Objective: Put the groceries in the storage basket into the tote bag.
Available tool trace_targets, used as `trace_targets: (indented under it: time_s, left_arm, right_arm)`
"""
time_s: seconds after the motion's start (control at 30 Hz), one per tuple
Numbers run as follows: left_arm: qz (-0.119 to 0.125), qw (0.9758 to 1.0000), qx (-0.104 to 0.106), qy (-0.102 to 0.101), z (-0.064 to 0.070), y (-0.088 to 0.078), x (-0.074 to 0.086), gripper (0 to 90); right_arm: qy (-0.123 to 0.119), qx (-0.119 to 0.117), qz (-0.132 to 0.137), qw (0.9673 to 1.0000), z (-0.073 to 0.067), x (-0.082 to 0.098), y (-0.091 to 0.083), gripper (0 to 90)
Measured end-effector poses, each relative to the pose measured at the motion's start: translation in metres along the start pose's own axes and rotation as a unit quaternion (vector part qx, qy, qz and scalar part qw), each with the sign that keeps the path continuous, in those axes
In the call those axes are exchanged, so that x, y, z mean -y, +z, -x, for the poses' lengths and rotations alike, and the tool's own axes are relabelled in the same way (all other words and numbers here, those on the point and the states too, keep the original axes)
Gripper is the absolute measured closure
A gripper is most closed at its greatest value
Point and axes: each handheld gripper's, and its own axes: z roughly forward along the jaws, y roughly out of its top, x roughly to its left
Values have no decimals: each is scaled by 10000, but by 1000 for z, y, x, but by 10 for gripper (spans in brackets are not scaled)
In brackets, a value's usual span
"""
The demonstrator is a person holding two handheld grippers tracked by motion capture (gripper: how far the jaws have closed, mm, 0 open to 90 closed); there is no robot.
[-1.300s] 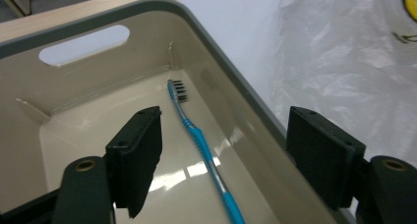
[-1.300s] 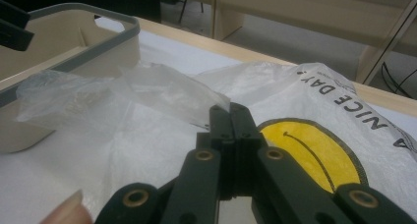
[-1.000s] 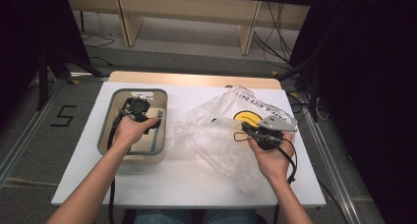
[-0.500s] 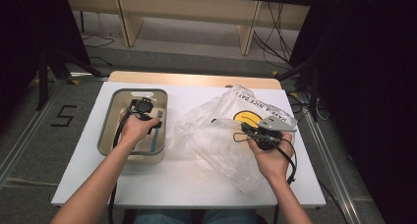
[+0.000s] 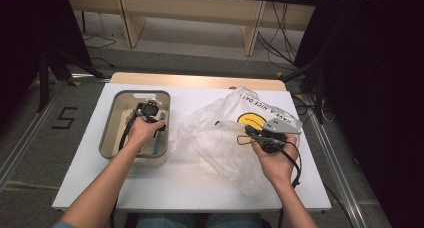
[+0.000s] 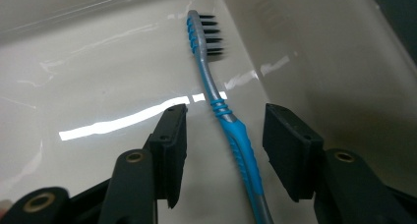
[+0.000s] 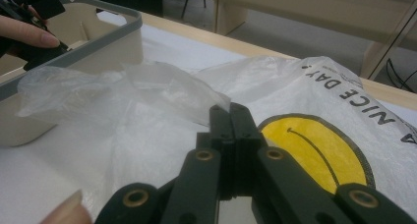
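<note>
A blue and grey toothbrush (image 6: 231, 126) with dark bristles lies on the floor of a cream bin (image 5: 107, 133), along its right wall. My left gripper (image 6: 223, 118) reaches down into the bin (image 6: 319, 62) and straddles the handle. Its jaws have just been closing, and a gap remains on both sides of the handle. In the high view the left gripper (image 5: 152, 123) sits over the toothbrush (image 5: 156, 140). My right gripper (image 7: 229, 108) is shut on a fold of the clear plastic bag (image 7: 147, 116), which bears a yellow smiley face. It holds the bag (image 5: 225, 133) to the right of the bin.
The white table (image 5: 175, 188) carries the bin at left and the crumpled bag at centre right. The bin's grey rim (image 7: 98, 37) stands close to the bag's left edge. A wooden shelf unit and cables lie beyond the far edge.
My left hand has sunk deeper into the bin, toward the toothbrush. The right hand and the bag have stayed put.
</note>
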Motion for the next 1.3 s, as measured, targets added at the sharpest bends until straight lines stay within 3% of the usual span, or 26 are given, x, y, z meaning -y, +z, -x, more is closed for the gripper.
trace_targets:
  time_s: [0.37, 0.67, 1.03, 1.3]
  left_arm:
    - [-35, 10000, -35, -40, 0, 4, -1, 580]
    - [-91, 9997, -191, 133, 1, 4, -1, 673]
    - [-181, 9996, -209, 114, 0, 2, 0, 776]
    - [-212, 9993, -242, 210, 2, 1, 1, 794]
  right_arm:
    - [-2, 4, -4, 10000, 0, 0, 0, 900]
    - [2, 2, -7, 10000, 0, 0, 0, 900]
    - [-17, -4, -10, 10000, -1, 0, 0, 900]
    - [-18, -8, -9, 10000, -1, 0, 0, 900]
